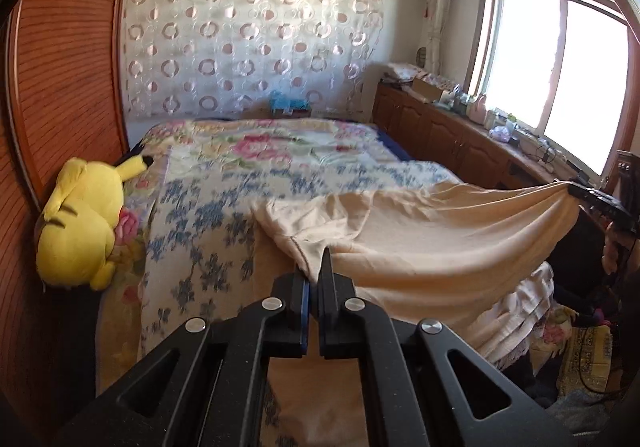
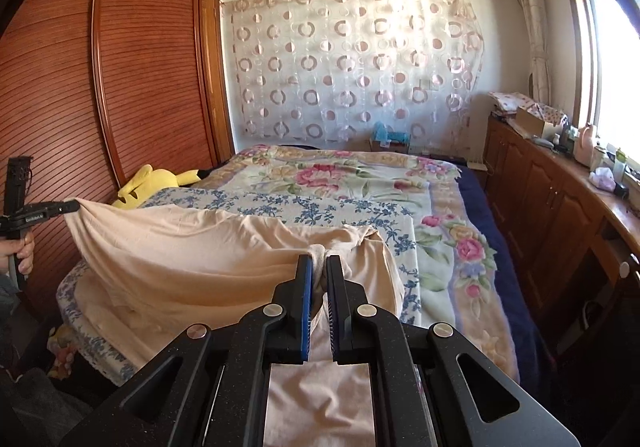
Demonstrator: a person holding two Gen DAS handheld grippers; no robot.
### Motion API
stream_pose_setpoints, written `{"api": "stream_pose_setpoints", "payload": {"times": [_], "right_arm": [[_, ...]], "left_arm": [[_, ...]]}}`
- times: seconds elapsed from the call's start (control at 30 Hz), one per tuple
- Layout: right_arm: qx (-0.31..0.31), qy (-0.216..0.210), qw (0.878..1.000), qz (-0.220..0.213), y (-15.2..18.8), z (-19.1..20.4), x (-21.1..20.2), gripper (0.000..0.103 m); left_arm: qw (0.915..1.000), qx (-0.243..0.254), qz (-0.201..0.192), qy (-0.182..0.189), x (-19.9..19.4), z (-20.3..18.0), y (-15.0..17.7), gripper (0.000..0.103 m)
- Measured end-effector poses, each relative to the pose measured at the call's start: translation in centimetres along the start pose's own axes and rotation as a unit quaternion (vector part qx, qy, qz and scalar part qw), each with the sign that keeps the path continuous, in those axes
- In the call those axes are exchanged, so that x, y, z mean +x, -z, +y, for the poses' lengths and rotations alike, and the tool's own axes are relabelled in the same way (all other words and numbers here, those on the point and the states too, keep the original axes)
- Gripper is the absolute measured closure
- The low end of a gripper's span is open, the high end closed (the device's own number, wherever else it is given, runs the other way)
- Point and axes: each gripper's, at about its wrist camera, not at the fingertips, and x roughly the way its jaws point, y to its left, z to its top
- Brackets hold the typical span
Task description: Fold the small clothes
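Garment [image 1: 420, 247] first: the peach cloth hangs stretched between your two tools, its far part draped on the near end of the bed [image 2: 452, 215], over the blue-flowered sheet [image 1: 208, 215]. Its long axis runs side to side, from one gripper across to the other, with the slack middle sagging toward the mattress.

Your left gripper [image 1: 316, 267] is clamped narrow on one gathered edge of the cloth, fabric pinched between the blue pads. Your right gripper [image 2: 320, 267] is likewise closed tight on a bunched fold at the opposite edge. In each wrist view the other tool shows at the far side, with the cloth pulled to a point at its tip.

By my reading, the coming move turns on this: the free body of the cloth lies ahead of both tools, toward the headboard end, so laying it flat or folding it means carrying both held edges forward together. Neither hand looks clearly nearer; keep them level so the span stays taut.

Off to the left, a yellow plush toy [image 1: 80, 223] lies against the wardrobe [image 2: 120, 67], well apart from the cloth.
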Motion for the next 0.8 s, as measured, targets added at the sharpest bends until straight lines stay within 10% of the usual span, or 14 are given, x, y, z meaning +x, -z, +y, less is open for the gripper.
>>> {"api": "stream_pose_setpoints", "payload": {"times": [0.33,0.53,0.8], "right_arm": [[0.038,0.025,0.989,0.141,9.1,-1.1,5.4,0.09],[0.033,0.046,0.99,0.131,8.7,-0.2,5.9,0.064],[0.016,0.026,0.996,0.083,8.2,2.8,4.9,0.047]], "left_arm": [[0.9932,-0.014,0.113,-0.022,5.3,0.8,7.6,0.086],[0.9951,-0.021,0.092,-0.03,3.9,1.3,7.7,0.041],[0.9939,-0.04,0.097,-0.032,4.3,1.3,8.8,0.039]]}}
